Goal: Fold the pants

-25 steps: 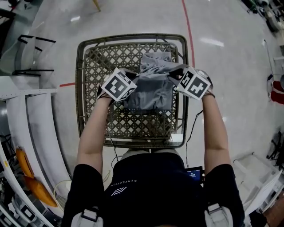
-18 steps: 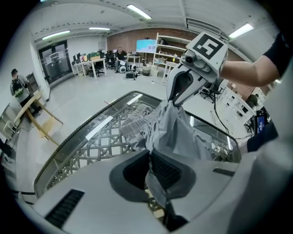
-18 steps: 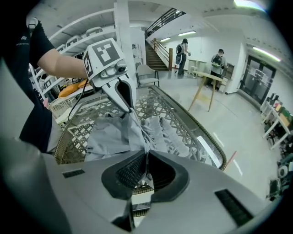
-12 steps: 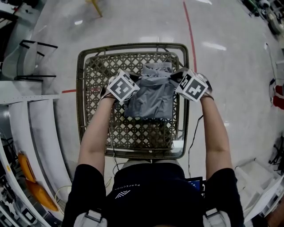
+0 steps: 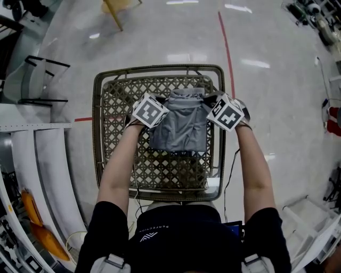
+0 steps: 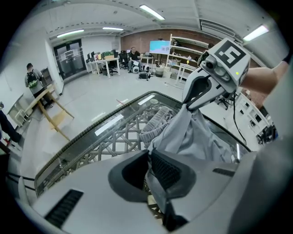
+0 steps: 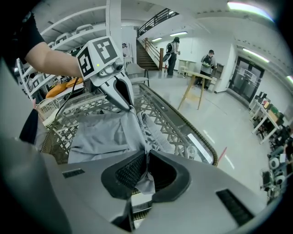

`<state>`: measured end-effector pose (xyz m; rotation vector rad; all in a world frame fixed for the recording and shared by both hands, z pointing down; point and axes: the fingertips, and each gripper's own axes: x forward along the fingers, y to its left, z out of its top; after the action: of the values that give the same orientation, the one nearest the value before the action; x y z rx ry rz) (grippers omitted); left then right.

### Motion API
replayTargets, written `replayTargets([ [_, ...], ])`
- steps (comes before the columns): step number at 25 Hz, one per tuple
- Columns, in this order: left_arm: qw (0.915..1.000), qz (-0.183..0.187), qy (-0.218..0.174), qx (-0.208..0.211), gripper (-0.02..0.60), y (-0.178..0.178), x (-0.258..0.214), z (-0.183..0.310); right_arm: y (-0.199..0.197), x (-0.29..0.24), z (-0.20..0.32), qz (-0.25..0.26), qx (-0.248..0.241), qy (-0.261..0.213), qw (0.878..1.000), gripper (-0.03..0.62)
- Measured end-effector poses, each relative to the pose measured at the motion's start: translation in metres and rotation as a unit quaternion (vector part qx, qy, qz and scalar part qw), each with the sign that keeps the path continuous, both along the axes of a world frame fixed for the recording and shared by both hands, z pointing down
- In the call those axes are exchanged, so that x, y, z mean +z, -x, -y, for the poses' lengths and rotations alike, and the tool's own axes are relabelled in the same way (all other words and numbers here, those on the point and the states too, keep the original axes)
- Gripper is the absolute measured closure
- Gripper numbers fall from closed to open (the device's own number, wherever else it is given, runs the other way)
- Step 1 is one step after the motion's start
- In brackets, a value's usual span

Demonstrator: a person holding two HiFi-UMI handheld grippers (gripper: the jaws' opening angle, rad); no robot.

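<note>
Grey pants [image 5: 179, 125] lie partly folded on a glass-topped wicker table [image 5: 114, 85], with the ribbed waistband at the far end. My left gripper [image 5: 162, 107] is shut on the left edge of the upper cloth layer, and the fabric [image 6: 181, 132] runs out from between its jaws. On the opposite side my right gripper [image 5: 206, 104] is shut on the right edge, cloth [image 7: 110, 135] pinched between its pads. Both grippers hold that layer a little above the rest of the pants. In the left gripper view the right gripper [image 6: 198, 93] shows across the cloth; in the right gripper view the left gripper [image 7: 120, 93] does.
The table's wicker rim [image 5: 96, 133] frames the glass top. A red line [image 5: 228, 42] runs along the grey floor beyond it. White curved shelving [image 5: 37, 176] stands at the left. A wooden trestle [image 5: 114, 10] stands far off, and people [image 7: 208, 61] stand in the background.
Both grippers have carried the held cloth edge toward the far end of the table and slightly lower. The grey pile now looks shorter and more squared.
</note>
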<state>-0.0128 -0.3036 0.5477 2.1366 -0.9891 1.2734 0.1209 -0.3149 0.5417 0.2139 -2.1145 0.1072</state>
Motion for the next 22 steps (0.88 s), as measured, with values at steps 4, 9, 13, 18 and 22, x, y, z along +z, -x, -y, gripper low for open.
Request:
replayTargets([
  [4, 0.9995, -0.003, -0.014, -0.029, 0.555, 0.007, -0.005, 0.009, 0.001, -0.006, 0.019, 0.008, 0.035, -0.031, 0.999, 0.545],
  [9, 0.9971, -0.001, -0.045, -0.061, 0.555, 0.015, -0.016, 0.022, 0.000, -0.019, 0.040, 0.033, 0.090, -0.061, 0.994, 0.545],
  [13, 0.9925, 0.002, -0.075, -0.096, 0.555, 0.025, -0.028, 0.033, 0.001, -0.024, 0.037, 0.050, 0.087, -0.066, 0.993, 0.545],
  [18, 0.9958, -0.023, -0.066, -0.058, 0.555, 0.011, -0.037, 0.021, 0.014, -0.028, 0.009, 0.074, 0.017, -0.049, 0.996, 0.545],
  [22, 0.9983, -0.042, -0.033, 0.024, 0.557, -0.022, -0.031, -0.008, 0.025, -0.028, -0.015, 0.086, -0.030, -0.020, 0.996, 0.545],
])
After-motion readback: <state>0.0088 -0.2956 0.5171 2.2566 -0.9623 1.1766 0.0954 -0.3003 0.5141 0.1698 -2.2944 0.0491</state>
